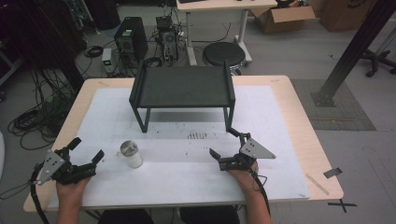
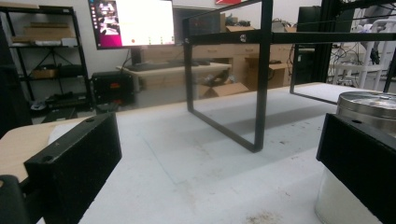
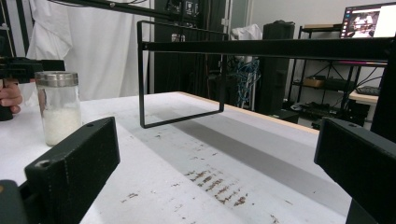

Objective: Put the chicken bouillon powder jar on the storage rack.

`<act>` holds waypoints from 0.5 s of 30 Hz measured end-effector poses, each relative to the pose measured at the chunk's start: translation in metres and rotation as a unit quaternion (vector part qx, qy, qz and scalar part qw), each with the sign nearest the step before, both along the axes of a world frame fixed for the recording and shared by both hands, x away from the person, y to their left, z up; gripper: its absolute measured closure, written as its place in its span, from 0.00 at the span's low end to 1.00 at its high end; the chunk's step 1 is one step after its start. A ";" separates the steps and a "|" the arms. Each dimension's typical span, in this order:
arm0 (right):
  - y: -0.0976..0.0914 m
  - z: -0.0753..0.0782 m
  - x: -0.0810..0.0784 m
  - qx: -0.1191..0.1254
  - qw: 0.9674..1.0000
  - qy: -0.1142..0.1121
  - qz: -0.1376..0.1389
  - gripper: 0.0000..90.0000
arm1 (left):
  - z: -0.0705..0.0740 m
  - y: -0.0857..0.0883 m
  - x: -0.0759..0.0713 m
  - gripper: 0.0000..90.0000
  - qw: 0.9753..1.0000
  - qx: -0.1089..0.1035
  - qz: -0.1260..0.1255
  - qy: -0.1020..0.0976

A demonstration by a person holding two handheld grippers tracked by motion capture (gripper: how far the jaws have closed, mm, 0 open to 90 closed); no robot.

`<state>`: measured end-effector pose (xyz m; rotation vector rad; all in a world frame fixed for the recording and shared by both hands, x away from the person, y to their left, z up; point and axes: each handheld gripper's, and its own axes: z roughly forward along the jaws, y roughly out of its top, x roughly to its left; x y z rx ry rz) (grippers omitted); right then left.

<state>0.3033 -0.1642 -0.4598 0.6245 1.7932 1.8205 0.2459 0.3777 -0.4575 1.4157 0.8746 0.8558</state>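
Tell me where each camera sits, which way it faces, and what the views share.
High view: above the person's side, looking forward and down on the table; both forearms, left tongs and right tongs show.
Left gripper view: low on the left tongs, facing the black rack; its two open jaws show.
Right gripper view: low on the right tongs, looking across the table at the rack; its open jaws show, the other hand far left.
Shared: the jar and rack appear in all three.

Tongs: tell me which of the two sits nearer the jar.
The left tongs. The jar with the metal lid stands just beyond their open jaws on the white mat, while the right tongs rest farther off, across the mat.
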 end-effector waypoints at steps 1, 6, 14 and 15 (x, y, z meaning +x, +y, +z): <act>0.000 0.000 0.000 0.000 1.000 0.000 0.000 0.00 | 0.000 0.000 0.000 0.00 1.000 0.000 0.000 0.000; 0.000 0.000 0.000 0.002 1.000 0.001 0.000 0.00 | 0.000 0.000 -0.001 0.00 1.000 -0.003 0.001 -0.003; 0.000 0.000 0.001 0.000 1.000 0.002 0.003 0.00 | 0.000 0.000 -0.001 0.00 1.000 -0.003 0.000 -0.004; 0.000 0.000 0.001 0.000 1.000 0.002 0.003 0.00 | 0.000 0.000 -0.001 0.00 1.000 -0.003 0.000 -0.004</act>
